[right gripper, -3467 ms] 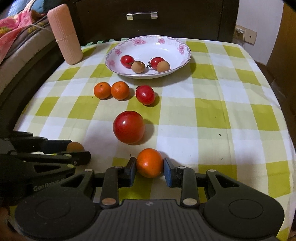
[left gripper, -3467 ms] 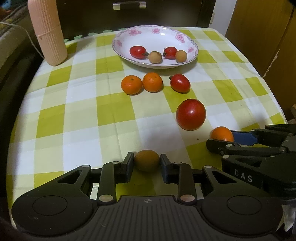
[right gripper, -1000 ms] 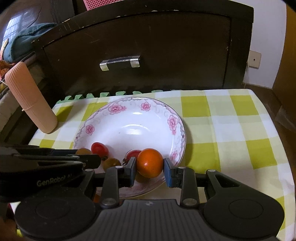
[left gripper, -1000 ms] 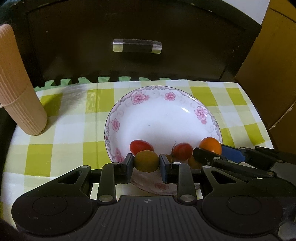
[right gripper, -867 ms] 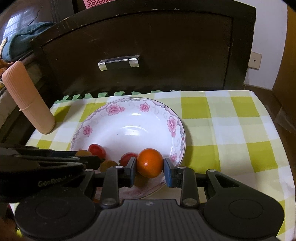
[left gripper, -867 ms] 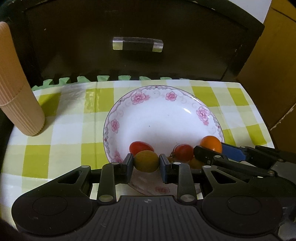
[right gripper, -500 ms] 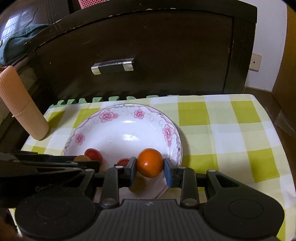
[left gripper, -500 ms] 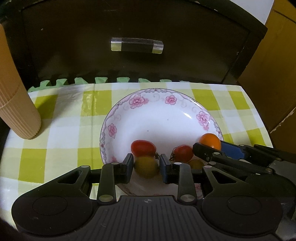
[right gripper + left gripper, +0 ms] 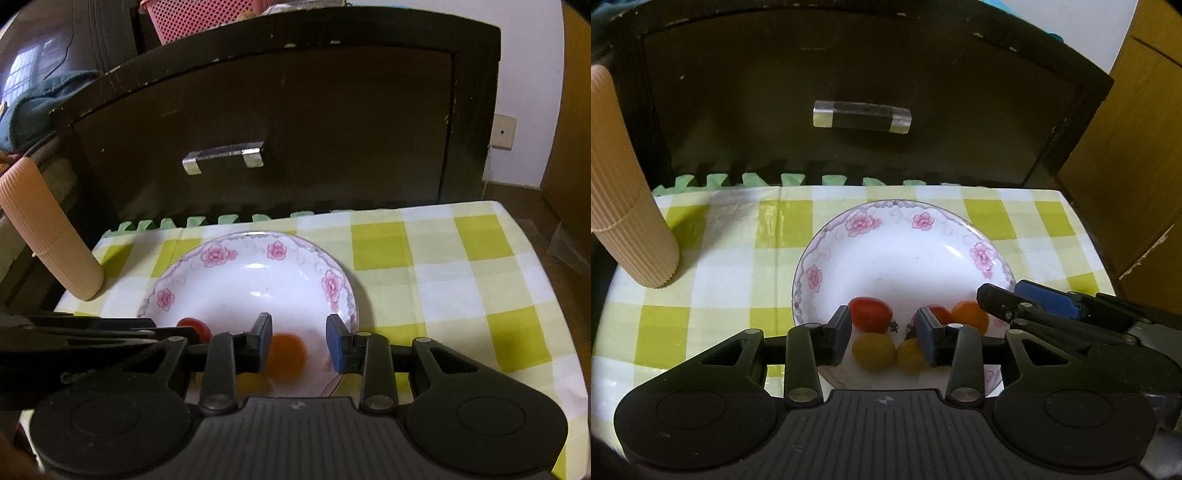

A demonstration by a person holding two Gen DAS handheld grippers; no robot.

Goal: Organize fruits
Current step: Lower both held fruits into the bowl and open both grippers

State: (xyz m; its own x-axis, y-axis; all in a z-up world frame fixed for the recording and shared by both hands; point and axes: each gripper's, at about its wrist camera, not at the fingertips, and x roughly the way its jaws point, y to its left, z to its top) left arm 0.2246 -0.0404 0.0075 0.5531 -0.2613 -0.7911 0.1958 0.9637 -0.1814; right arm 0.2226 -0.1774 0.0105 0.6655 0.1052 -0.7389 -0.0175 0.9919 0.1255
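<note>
A white plate with pink flowers (image 9: 897,254) (image 9: 255,280) sits on the checked tablecloth. My left gripper (image 9: 882,332) is open above the plate's near side; a yellowish fruit (image 9: 873,350) lies on the plate below it, beside another yellowish fruit (image 9: 908,353), a red tomato (image 9: 870,313) and a second red tomato (image 9: 936,314). My right gripper (image 9: 299,341) is open over the plate; the orange fruit (image 9: 286,356) (image 9: 969,316) is blurred, below and between its fingers. A red tomato (image 9: 192,326) shows beside the left gripper's arm.
A ribbed peach-coloured cylinder (image 9: 624,199) (image 9: 48,236) stands at the table's back left. A dark cabinet with a metal handle (image 9: 862,119) (image 9: 223,157) rises right behind the table. A wooden door (image 9: 1134,155) stands at the right.
Both grippers have opened over the plate. The yellowish fruit has dropped from the left gripper onto the plate, and the orange fruit has left the right gripper's fingers.
</note>
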